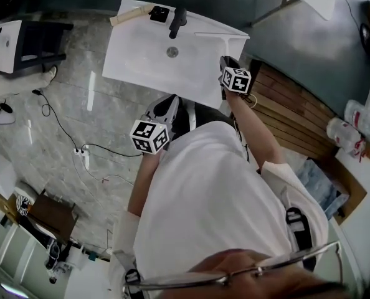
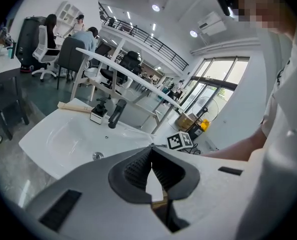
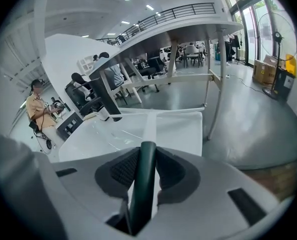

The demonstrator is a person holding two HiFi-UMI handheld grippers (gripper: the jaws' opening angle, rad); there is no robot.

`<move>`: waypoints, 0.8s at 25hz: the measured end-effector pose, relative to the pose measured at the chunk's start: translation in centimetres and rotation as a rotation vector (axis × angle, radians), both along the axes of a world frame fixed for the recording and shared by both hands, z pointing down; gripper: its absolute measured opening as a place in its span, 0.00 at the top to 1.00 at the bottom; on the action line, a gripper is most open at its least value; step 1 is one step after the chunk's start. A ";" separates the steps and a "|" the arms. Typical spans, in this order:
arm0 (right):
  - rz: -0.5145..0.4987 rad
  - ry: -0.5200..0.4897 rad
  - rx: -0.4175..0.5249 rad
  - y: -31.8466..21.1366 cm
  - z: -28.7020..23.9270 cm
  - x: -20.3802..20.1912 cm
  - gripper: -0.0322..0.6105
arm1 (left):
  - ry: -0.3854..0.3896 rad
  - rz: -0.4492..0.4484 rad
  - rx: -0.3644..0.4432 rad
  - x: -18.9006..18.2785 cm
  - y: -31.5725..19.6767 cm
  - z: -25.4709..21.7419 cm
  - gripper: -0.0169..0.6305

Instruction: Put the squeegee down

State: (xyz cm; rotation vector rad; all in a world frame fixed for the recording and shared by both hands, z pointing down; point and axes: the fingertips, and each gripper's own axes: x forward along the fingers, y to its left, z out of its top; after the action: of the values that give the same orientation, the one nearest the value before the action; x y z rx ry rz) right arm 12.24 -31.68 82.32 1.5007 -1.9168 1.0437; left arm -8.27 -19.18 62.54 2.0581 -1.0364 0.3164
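Mid put-down: gripping the squeegee (image 3: 141, 194) handle in the right claw (image 3: 144, 169), over the right rim of the sink (image 1: 135, 61) (left claw (image 2: 152, 169) clenched, empty, at its front). Next, probably: lower onto that rim, then unclench.

I'm counting two grippers: the left gripper (image 2: 152, 158) and the right gripper (image 3: 146, 156). One squeegee (image 3: 142, 184) is sitting between the right jaws. Ahead of both pairs of jaws one sink (image 1: 135, 61) is standing, carrying one tap (image 1: 177, 20), one drain (image 1: 172, 52) and one wooden strip (image 1: 130, 15).
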 end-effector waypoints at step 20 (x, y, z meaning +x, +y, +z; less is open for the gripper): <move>-0.065 0.091 -0.063 -0.6 3.7 -0.3 0.79 | -0.016 -0.026 -0.038 0.4 0.6 0.9 0.97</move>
State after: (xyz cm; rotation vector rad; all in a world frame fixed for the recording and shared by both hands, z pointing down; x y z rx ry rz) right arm 11.94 -32.31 86.05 1.4173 -1.8405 0.9812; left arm -7.91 -18.62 63.44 2.0101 -1.0585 0.3373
